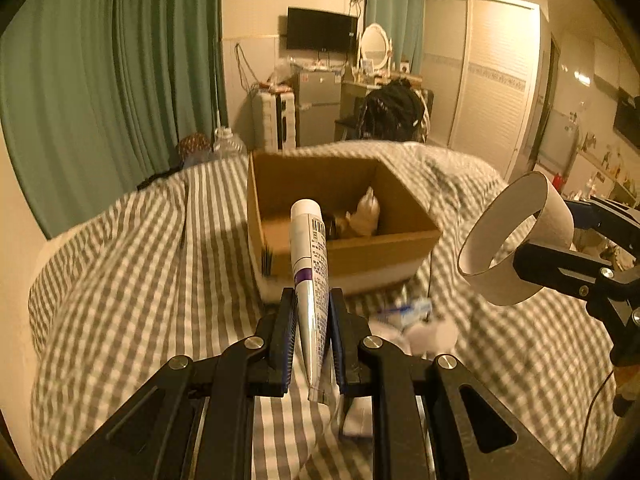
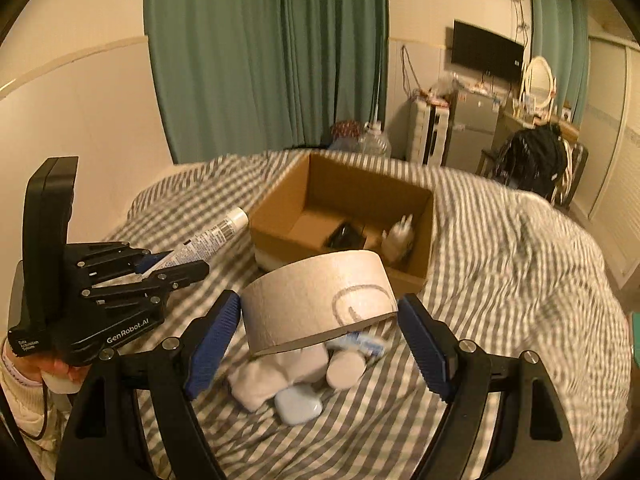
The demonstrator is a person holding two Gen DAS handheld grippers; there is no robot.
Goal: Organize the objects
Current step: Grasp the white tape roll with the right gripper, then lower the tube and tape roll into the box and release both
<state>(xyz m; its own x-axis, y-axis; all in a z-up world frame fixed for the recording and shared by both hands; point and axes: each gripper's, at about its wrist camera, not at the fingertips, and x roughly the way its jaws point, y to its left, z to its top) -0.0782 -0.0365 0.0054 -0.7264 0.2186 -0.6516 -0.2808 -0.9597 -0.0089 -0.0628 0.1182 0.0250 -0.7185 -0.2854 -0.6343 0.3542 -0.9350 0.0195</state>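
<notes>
1. Brown corrugated cardboard box [image 1: 340,216] sits open-topped on the grey-and-white checked bedcover [image 1: 132,280]; inside it, a small white cloth-like item [image 1: 366,212] near the right wall and a dark object [image 2: 344,236] beside it – too blurred to identify.
2. Left gripper [image 1: 313,312] – fingers clamped on a white-and-silver squeeze tube with a purple band [image 1: 310,268], cap end pointing up toward the box, crimped tail hanging below the pads.
3. Right gripper [image 2: 320,320] – blue ribbed pads set wide, a wide white cardboard tape-style ring [image 2: 320,300] held between them; pads touch its outer wall on both sides. Ring has a grey oval mark on its face.
4. The ring hangs above the bed, just in front of the box, not over it.
5. On the bedcover under the ring: white folded socks [image 2: 276,376], a pale blue rounded case [image 2: 298,404], a small white round lid-like item [image 2: 346,368], a blue-and-white packet [image 2: 366,344].
</notes>
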